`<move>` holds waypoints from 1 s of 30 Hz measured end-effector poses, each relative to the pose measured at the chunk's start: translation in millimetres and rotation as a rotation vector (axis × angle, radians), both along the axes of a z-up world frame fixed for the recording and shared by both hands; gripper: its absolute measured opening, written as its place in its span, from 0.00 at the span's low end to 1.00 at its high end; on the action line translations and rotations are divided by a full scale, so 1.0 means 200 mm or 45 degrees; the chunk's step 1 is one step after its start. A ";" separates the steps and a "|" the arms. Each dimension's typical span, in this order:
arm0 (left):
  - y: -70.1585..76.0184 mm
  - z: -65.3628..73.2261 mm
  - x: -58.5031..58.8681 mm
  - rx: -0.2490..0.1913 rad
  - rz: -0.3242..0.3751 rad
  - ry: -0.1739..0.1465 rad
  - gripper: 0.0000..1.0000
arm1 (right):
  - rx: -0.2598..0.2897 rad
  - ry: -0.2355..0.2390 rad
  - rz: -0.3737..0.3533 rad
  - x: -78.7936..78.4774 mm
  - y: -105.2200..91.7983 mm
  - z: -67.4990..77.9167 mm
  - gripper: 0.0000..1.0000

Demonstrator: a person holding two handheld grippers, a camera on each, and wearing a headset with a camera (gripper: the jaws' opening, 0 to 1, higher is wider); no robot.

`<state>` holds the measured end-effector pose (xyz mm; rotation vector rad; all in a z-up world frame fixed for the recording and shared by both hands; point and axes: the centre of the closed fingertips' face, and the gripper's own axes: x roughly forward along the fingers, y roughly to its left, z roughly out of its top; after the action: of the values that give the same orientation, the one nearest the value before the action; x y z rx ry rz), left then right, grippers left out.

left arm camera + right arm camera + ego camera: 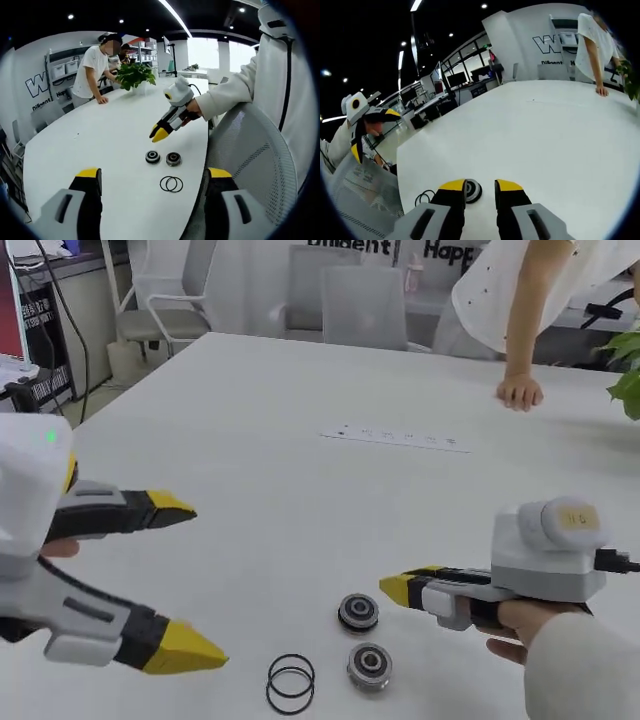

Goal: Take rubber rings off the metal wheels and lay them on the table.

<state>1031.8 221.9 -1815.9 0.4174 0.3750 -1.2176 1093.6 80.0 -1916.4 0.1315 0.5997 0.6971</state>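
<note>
Rings: two off, lying on table, near side.
Far wheel: dark-rimmed, ring seemingly on; likely the step in hand.
Right hand-held gripper: narrowly parted, empty, just right of it.
Left hand-held gripper: wide apart, empty.
Next: pinch that ring, peel it.

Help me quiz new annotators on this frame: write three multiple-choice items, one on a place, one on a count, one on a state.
1. Where do the loose rubber rings lie?
A) on the table, beside the wheels
B) in a gripper's jaws
C) stacked on a wheel

2. How many metal wheels are on the table?
A) one
B) two
C) four

3. How is the left gripper?
A) shut on a ring
B) shut on a wheel
C) open, holding nothing

Key:
1 A, the rings lie flat next to the wheels.
2 B, two wheels sit close together.
3 C, its jaws are wide apart with nothing between.
</note>
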 end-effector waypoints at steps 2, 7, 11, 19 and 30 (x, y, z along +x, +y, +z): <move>-0.05 0.03 0.03 -0.012 -0.021 -0.011 0.82 | 0.000 0.001 0.002 0.00 -0.01 0.00 0.21; -0.20 0.08 0.13 -0.032 -0.082 -0.065 0.78 | -0.015 0.001 0.012 0.00 -0.02 -0.02 0.21; -0.34 0.11 0.19 -0.077 -0.128 -0.097 0.76 | -0.047 0.027 0.026 -0.02 -0.03 -0.06 0.21; -0.49 -0.06 0.33 -0.111 -0.063 -0.095 0.66 | -0.074 0.060 0.030 -0.03 -0.04 -0.11 0.20; -0.53 -0.45 0.30 0.003 -0.049 -0.002 0.43 | -0.131 0.071 0.115 -0.07 0.00 -0.15 0.20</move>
<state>1091.5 115.3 -1905.5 0.4297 0.3685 -1.2544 1080.3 80.7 -1947.3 0.0283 0.6967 0.7504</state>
